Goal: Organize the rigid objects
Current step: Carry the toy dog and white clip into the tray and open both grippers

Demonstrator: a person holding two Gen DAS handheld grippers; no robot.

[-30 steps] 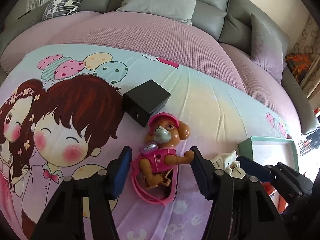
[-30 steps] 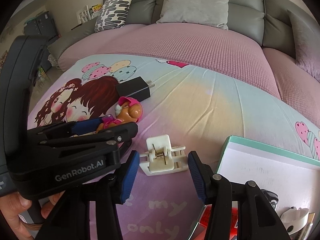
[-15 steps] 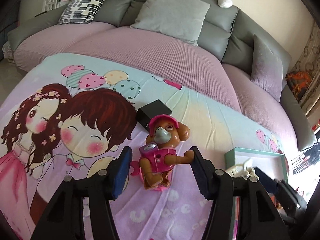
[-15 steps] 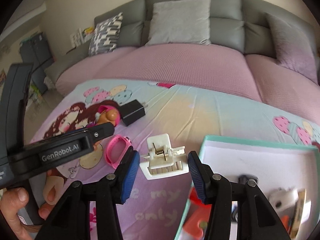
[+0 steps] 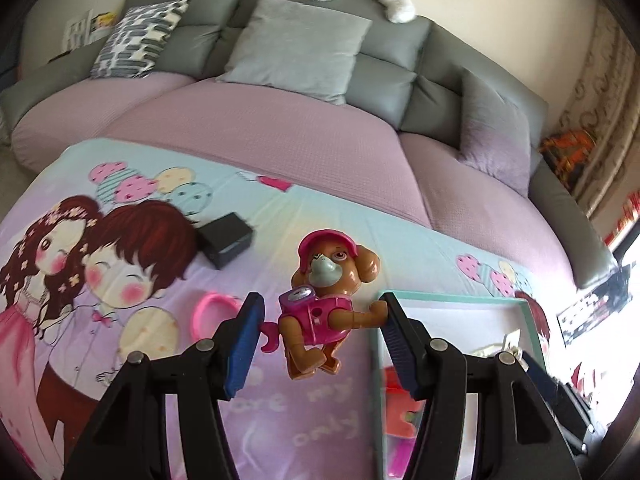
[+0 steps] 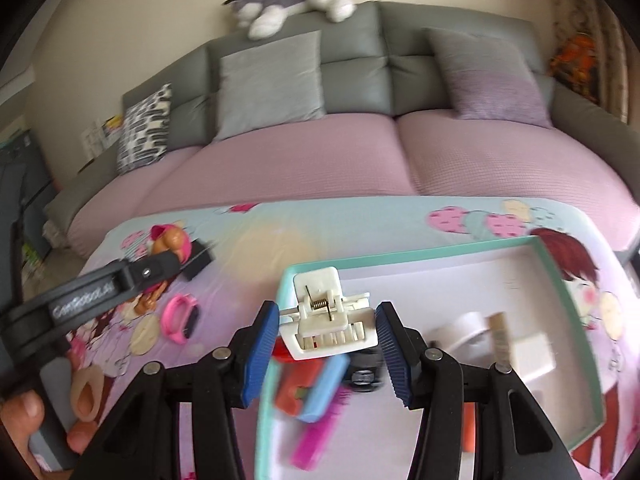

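A brown toy dog (image 5: 324,304) in pink clothes and a pink cap hangs above the printed cloth, its tail and arm pinched by my left gripper (image 5: 320,336), which is shut on it just left of the teal box (image 5: 452,300). My right gripper (image 6: 328,340) is shut on a white spring hair clip (image 6: 328,320), held in the air over the left edge of the teal box (image 6: 440,252). In the right wrist view, the left gripper (image 6: 112,288) reaches in from the left with the toy dog (image 6: 168,240).
A pink watch (image 5: 212,308) and a black charger block (image 5: 226,240) lie on the cartoon cloth. The box holds several items, among them a red toy (image 6: 296,388), a pink comb (image 6: 316,436) and a white round piece (image 6: 464,328). A grey sofa with cushions stands behind.
Both grippers rose and moved right toward the teal box, carrying the toy dog and the clip. The pink watch stayed on the cloth. The right gripper now hangs over the box's edge.
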